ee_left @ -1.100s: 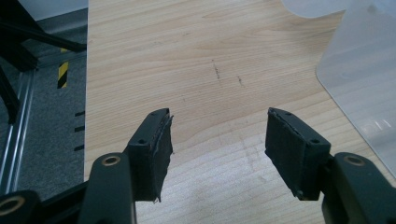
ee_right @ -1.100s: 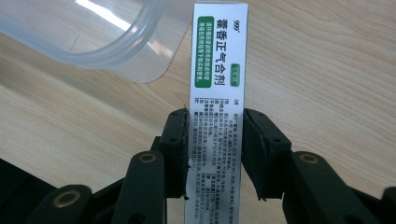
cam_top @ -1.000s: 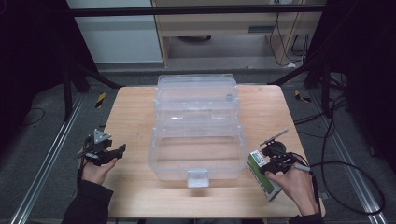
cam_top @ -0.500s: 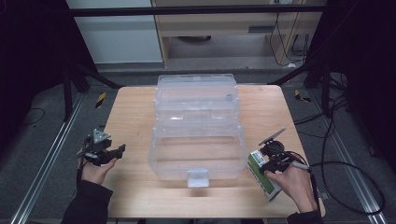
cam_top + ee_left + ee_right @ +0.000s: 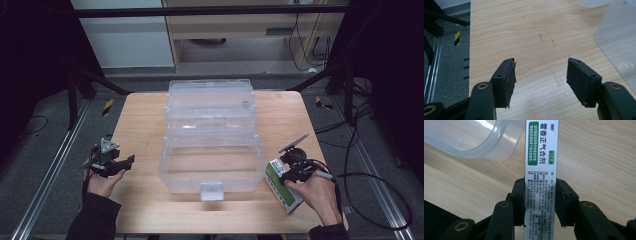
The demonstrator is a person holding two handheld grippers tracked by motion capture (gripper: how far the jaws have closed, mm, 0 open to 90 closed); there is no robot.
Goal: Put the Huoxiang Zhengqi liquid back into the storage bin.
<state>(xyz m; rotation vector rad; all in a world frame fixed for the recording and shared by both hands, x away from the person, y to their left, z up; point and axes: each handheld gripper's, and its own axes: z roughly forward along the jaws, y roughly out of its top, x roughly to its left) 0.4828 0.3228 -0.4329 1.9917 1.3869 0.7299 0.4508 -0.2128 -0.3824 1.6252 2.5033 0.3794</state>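
Observation:
A white and green medicine box (image 5: pixel 285 192) lies near the table's front right, beside the clear plastic container (image 5: pixel 210 172). My right gripper (image 5: pixel 281 172) is shut on it. In the right gripper view both pads (image 5: pixel 519 195) press the narrow sides of the medicine box (image 5: pixel 541 150), whose printed face points up. At the table's left edge my left gripper (image 5: pixel 127 166) is held level and open. In the left gripper view, bare wood shows between the jaws of the left gripper (image 5: pixel 540 72).
The clear container stands in the middle of the wooden table (image 5: pixel 135 120), its hinged lid (image 5: pixel 210 95) laid open toward the far side and a latch (image 5: pixel 211 191) at the front. Its corner (image 5: pixel 619 37) is to the right of my left gripper. Cables (image 5: pixel 370 180) trail off the right edge.

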